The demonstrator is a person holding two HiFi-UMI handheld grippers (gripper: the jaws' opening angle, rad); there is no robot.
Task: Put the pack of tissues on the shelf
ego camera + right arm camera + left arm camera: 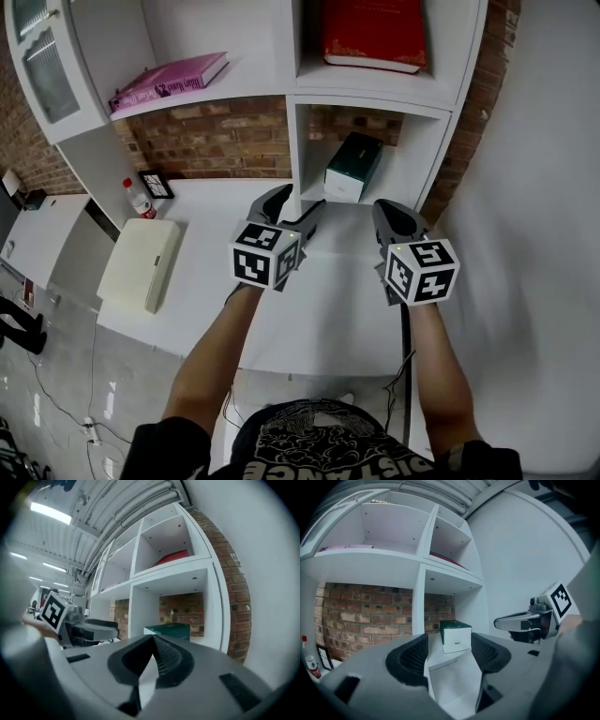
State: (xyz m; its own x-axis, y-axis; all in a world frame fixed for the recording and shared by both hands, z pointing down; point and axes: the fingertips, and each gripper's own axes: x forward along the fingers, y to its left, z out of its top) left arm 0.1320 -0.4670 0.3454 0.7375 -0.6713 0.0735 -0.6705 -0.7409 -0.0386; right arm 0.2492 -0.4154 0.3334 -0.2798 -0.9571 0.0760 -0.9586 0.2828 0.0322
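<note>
The white open-fronted shelf unit [291, 98] runs off the top of the head view, so its upper bays are cut off. Red brick wall [216, 136] shows through its lower bays. The white tabletop [309, 309] below meets a plain white wall [534, 234] on the right and drops away at its near edge. The stretch before the lower right bay lies open.

A cream flat rectangular case [141, 262] lies at the table's left edge. A red hardback book [375, 33], cropped at the top, lies in the upper right bay, and a pink book [169, 82] lies on the left shelf.

The left gripper [295, 204] has its jaws spread, gripping nothing. The right gripper [394, 217] has its jaws pressed together, empty. Both hover over the table just before the shelf.

The green-and-white pack of tissues [353, 166] stands in the lower right bay, apart from both grippers, with more room on its right. A small red-capped bottle [139, 199] and a dark-framed picture [156, 184] stand by the brick, their details too small to make out.
</note>
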